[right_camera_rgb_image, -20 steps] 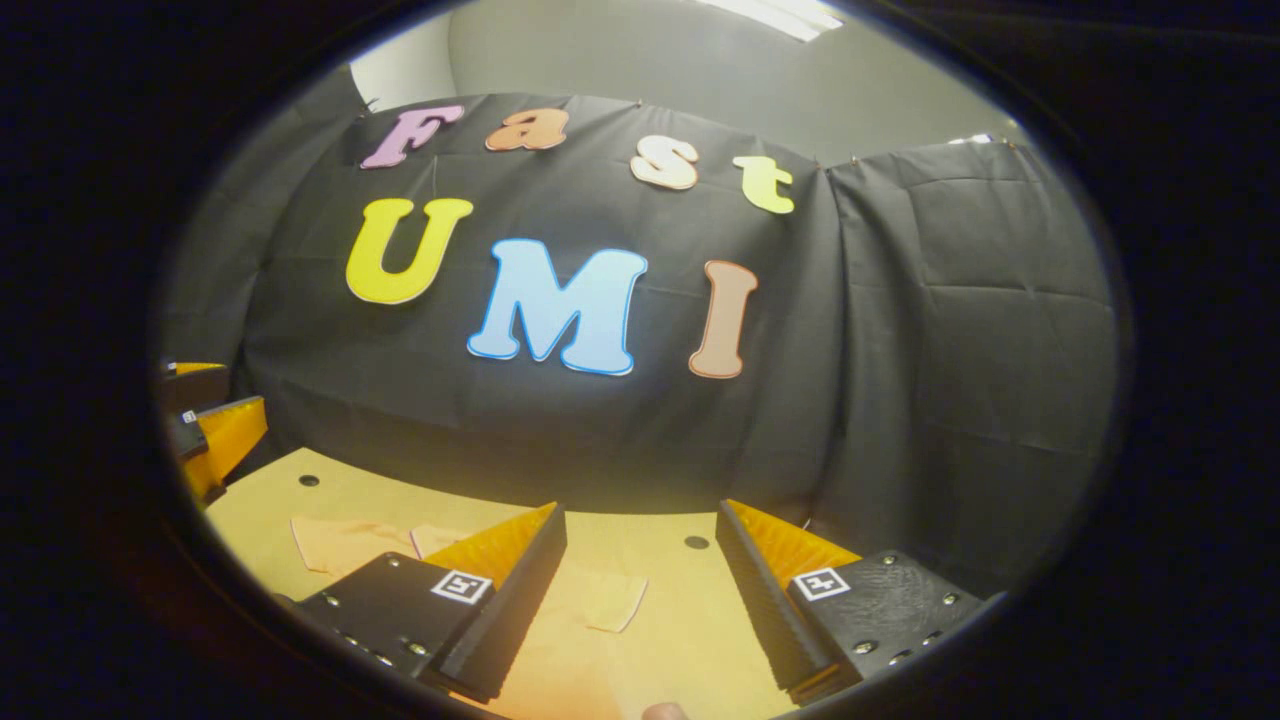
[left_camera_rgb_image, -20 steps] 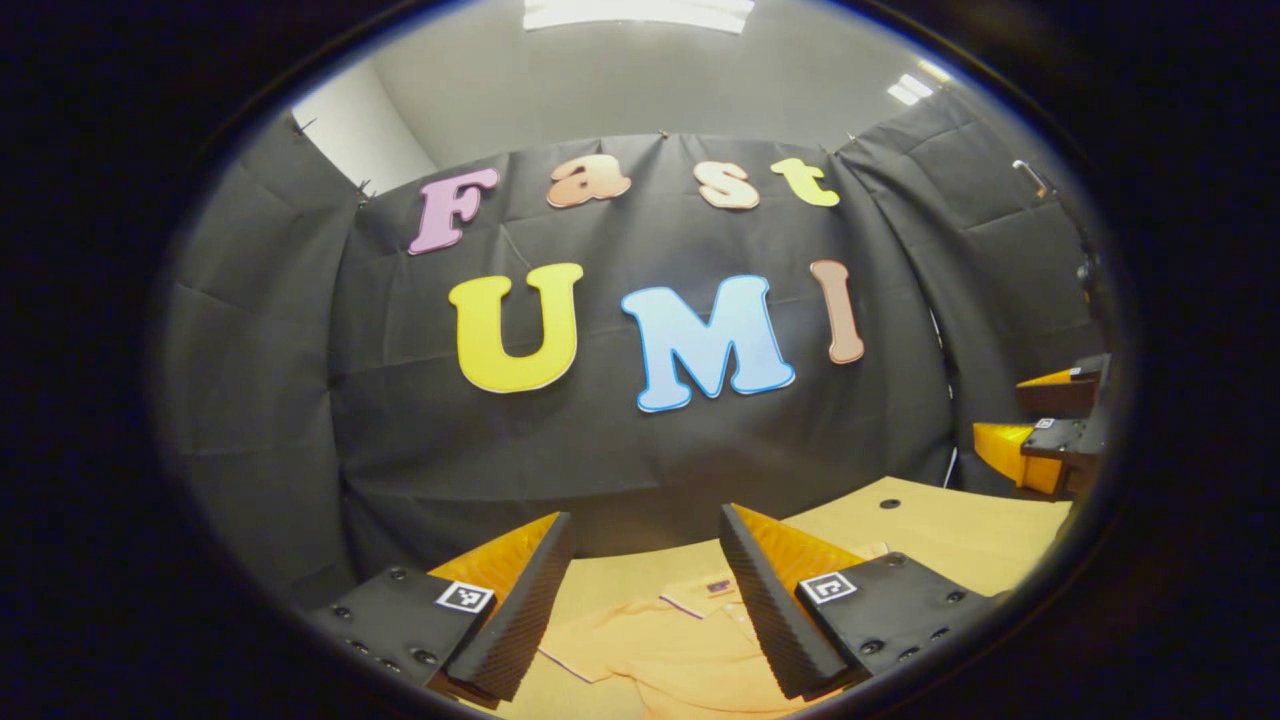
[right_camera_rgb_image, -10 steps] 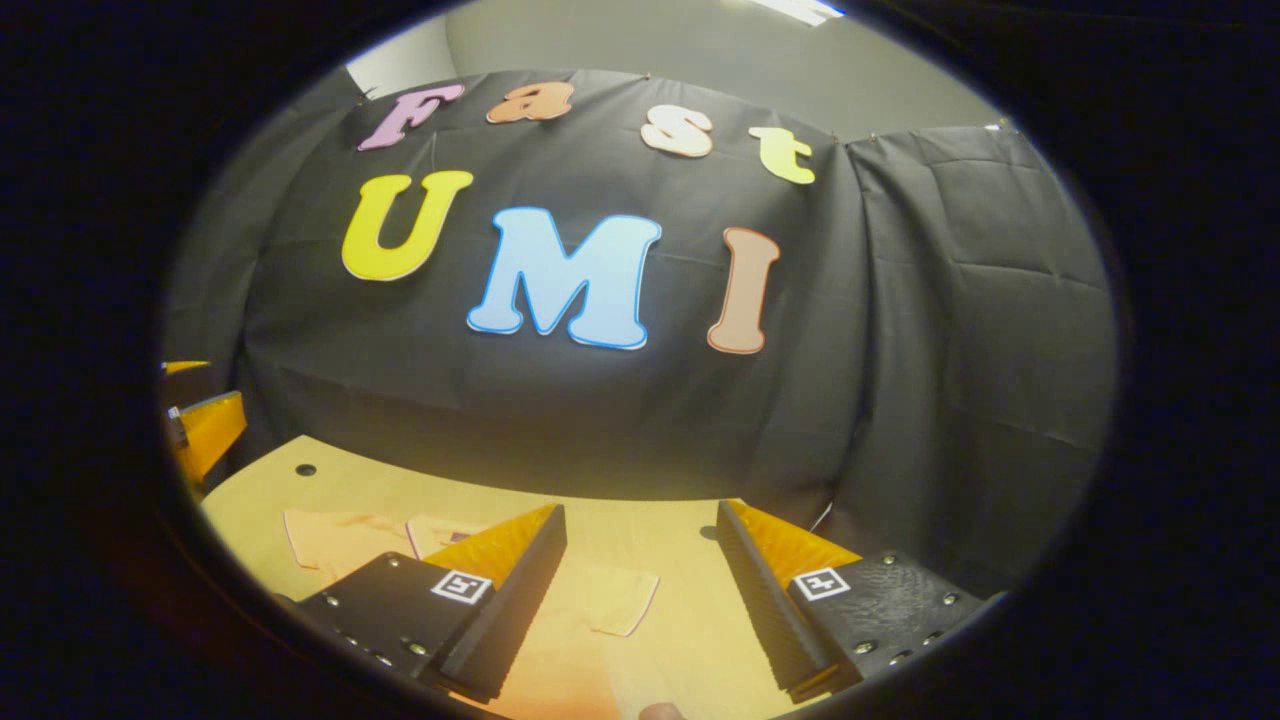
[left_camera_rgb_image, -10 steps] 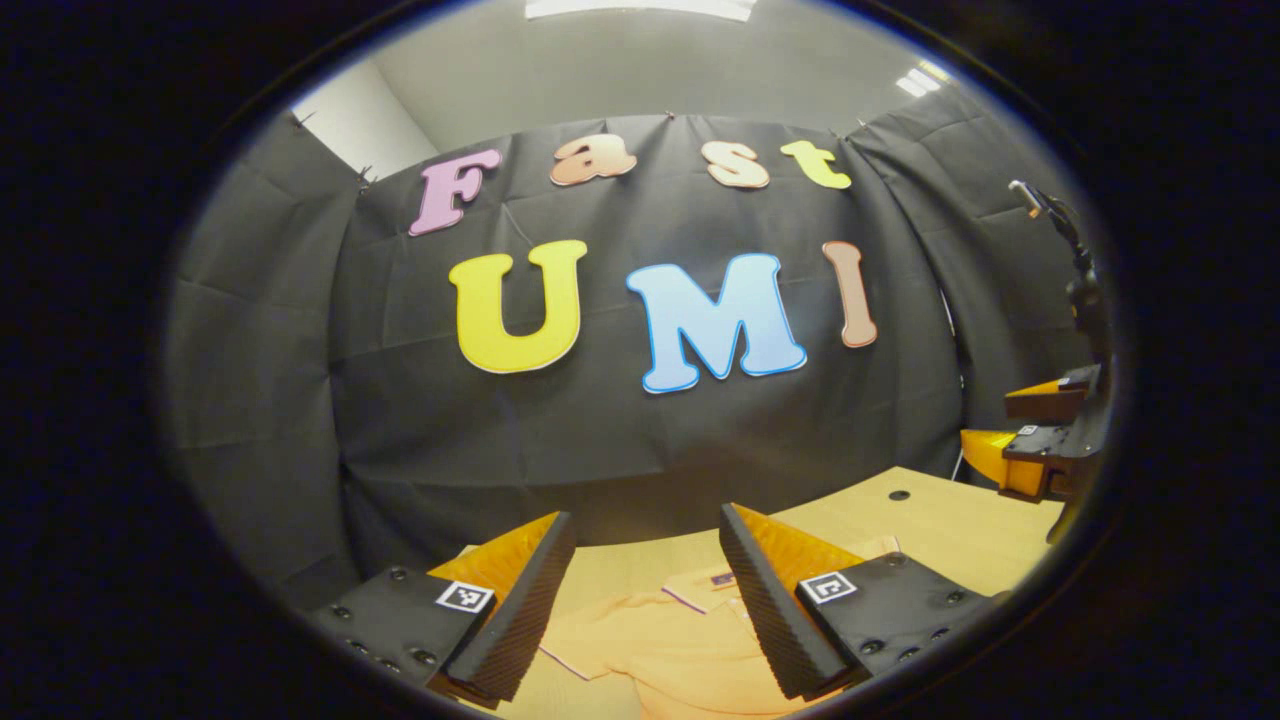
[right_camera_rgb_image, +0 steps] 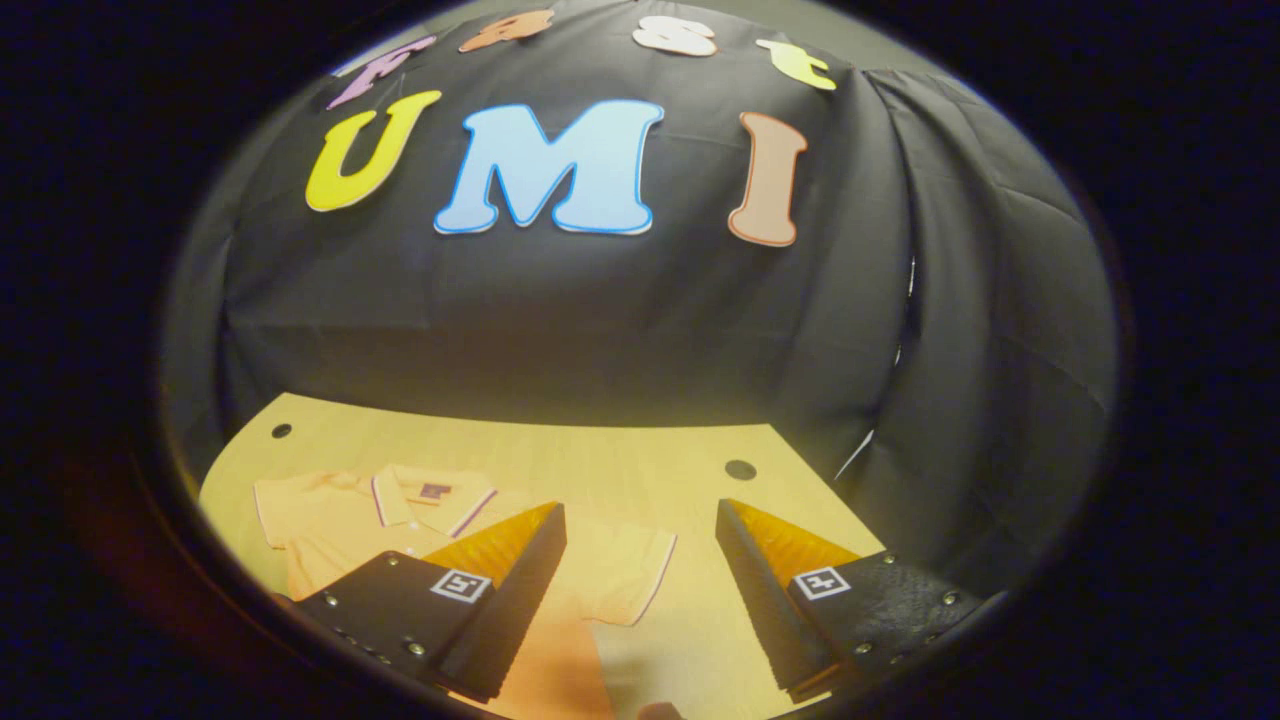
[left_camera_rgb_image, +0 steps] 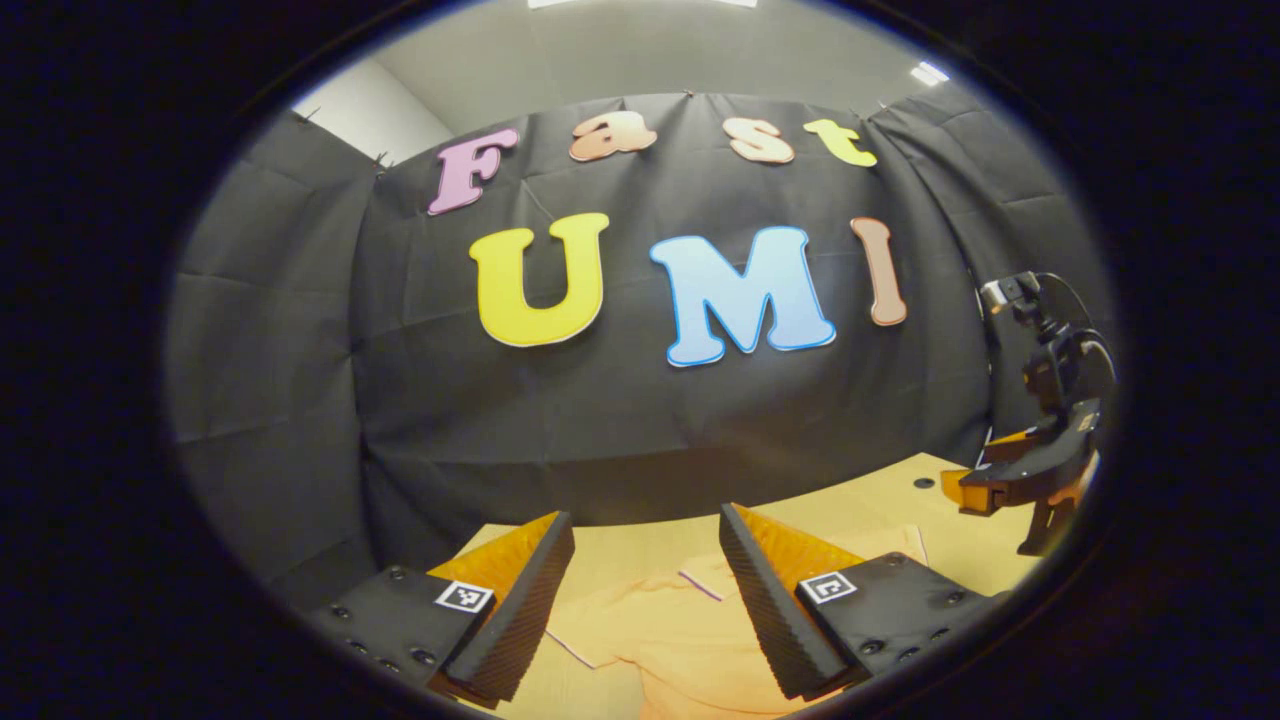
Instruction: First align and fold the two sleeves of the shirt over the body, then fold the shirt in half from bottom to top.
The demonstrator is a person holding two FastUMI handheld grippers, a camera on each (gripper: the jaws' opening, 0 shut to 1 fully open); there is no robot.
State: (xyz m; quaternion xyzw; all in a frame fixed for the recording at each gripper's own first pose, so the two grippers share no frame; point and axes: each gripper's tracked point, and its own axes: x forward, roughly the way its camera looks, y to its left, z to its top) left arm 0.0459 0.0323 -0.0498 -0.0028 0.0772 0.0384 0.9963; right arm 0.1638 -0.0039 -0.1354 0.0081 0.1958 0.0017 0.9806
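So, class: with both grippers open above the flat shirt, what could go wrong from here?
1. The shirt is close in colour to the table, so a sleeve edge is easy to misjudge.
2. The right gripper hovers over that sleeve, and may pinch the body layer too.
3. The left gripper sits over the shirt, and could drag it askew.

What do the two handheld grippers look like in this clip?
Each gripper, left and right, has two wedge-shaped fingers with ribbed inner faces, mounted on black blocks with screws and a square black-and-white marker. In the left gripper view, the right gripper carries a small black unit with a cable on top.
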